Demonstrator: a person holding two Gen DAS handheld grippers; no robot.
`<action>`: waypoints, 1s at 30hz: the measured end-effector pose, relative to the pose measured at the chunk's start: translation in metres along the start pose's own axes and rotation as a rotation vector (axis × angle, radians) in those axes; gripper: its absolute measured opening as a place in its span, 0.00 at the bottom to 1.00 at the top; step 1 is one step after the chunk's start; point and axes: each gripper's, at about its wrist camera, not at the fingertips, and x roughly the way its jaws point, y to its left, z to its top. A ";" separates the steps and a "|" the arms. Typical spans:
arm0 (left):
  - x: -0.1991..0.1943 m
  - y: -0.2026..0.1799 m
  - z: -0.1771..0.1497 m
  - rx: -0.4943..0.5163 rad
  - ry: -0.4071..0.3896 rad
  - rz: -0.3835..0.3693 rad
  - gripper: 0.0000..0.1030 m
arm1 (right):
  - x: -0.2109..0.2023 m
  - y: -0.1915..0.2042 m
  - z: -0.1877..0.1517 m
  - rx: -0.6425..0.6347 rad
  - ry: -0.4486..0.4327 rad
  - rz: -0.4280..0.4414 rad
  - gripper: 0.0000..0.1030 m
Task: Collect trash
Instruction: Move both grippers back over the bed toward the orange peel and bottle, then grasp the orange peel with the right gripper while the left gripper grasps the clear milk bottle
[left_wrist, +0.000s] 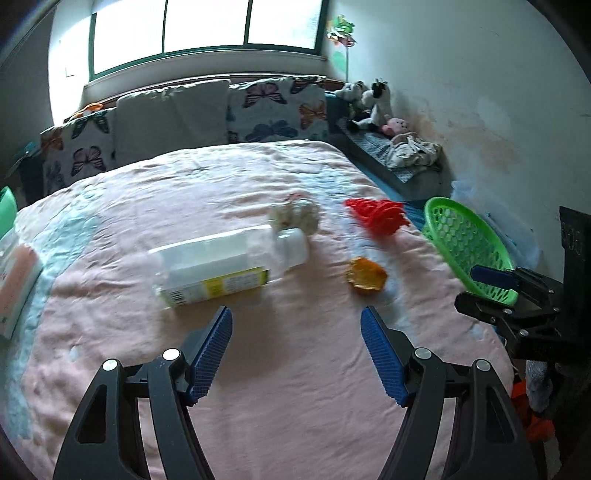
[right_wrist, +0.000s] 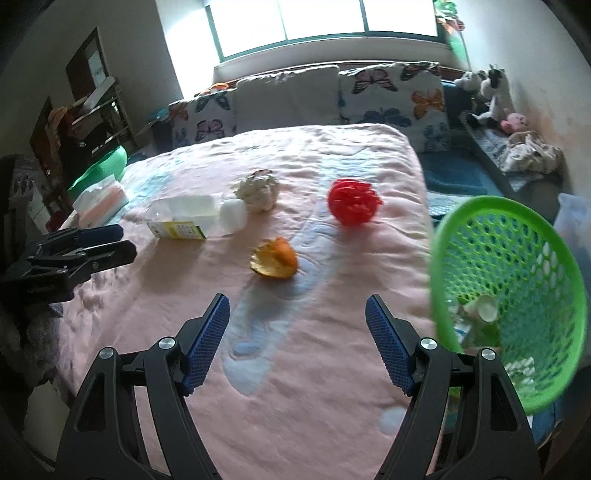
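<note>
Trash on pink bedspread, four pieces, none gripped. Both grippers hover above the bed, jaws wide apart, nothing between them.

Right gripper: nearest piece is orange peel, straight ahead past the fingertips, bare bedspread between. Green basket just right of the right finger, tilted with its mouth toward the bed, off the bed's right edge; scraps already inside, hard to make out. Further out: red mesh ball ahead-right, crumpled paper wad ahead-left, touching or nearly touching the bottle's cap end.

Left gripper: bottle lies on its side just beyond the left finger, clear with yellow label, cap end pointing away toward the wad. Peel is ahead-right of this gripper, apart from the bottle.

Tissue pack at the left edge of the bed. Far end: butterfly pillows, window behind. Plush toys on the ledge by the right wall.
</note>
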 end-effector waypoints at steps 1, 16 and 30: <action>-0.001 0.005 -0.001 -0.005 -0.001 0.006 0.67 | 0.003 0.003 0.002 -0.005 0.005 0.005 0.72; -0.004 0.042 -0.001 0.012 0.003 0.037 0.67 | 0.073 0.028 0.021 -0.144 0.096 -0.022 0.63; 0.029 0.070 0.027 0.148 0.039 0.043 0.80 | 0.111 0.028 0.026 -0.214 0.151 -0.068 0.51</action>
